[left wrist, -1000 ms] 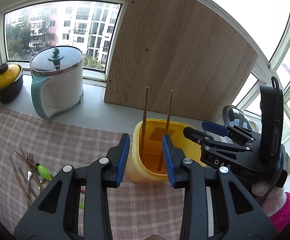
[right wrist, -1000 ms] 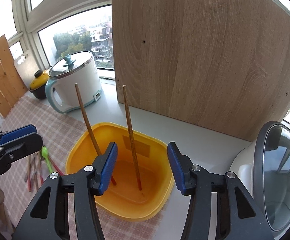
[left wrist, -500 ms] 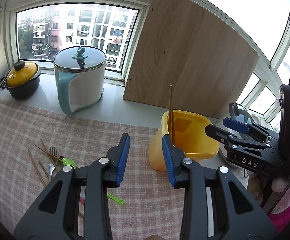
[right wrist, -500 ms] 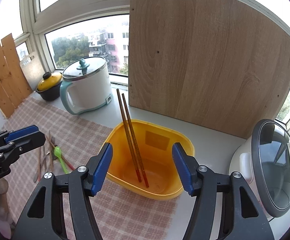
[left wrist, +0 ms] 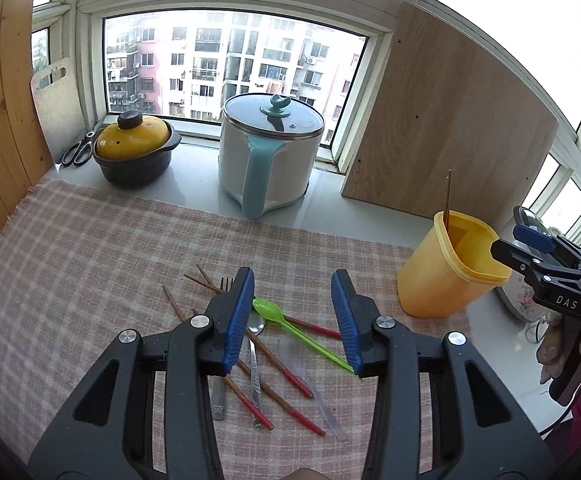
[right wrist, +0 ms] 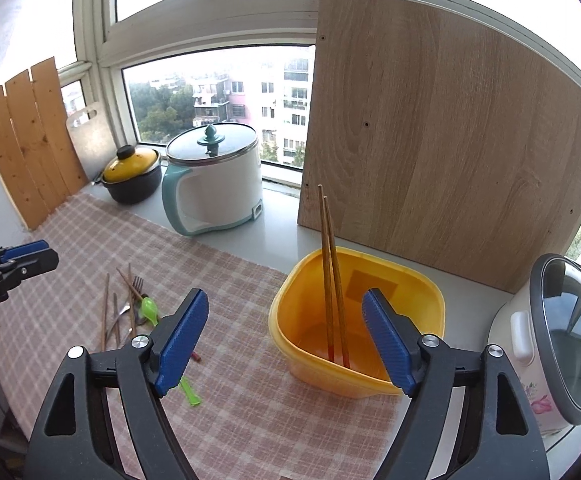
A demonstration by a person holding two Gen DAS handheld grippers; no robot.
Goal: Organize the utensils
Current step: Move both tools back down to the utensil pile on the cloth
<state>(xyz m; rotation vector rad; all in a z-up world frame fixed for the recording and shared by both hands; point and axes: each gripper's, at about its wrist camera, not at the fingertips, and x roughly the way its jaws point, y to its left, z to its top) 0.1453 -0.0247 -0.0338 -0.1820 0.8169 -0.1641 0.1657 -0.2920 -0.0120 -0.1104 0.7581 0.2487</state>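
Note:
A pile of utensils lies on the checked cloth (left wrist: 90, 248): a green plastic spoon (left wrist: 290, 324), a clear plastic spoon (left wrist: 306, 376), a metal fork (left wrist: 224, 285), a metal spoon (left wrist: 255, 360) and several red-tipped chopsticks (left wrist: 278, 364). My left gripper (left wrist: 293, 316) is open and empty above this pile. A yellow tub (left wrist: 446, 268) stands at the right and holds two chopsticks (right wrist: 332, 280) leaning upright. My right gripper (right wrist: 286, 340) is open and empty in front of the tub (right wrist: 358, 320). The pile also shows in the right wrist view (right wrist: 130, 312).
A white and teal electric pot (left wrist: 270, 156) and a yellow-lidded black pot (left wrist: 134, 152) stand on the sill. Scissors (left wrist: 76, 152) lie left of them. A wooden board (left wrist: 446, 128) leans behind the tub. A white rice cooker (right wrist: 550, 352) stands right of the tub.
Both grippers have pulled back from the tub and opened wider. My left gripper has swung left over the utensil pile. The two chopsticks in the tub now lean together.

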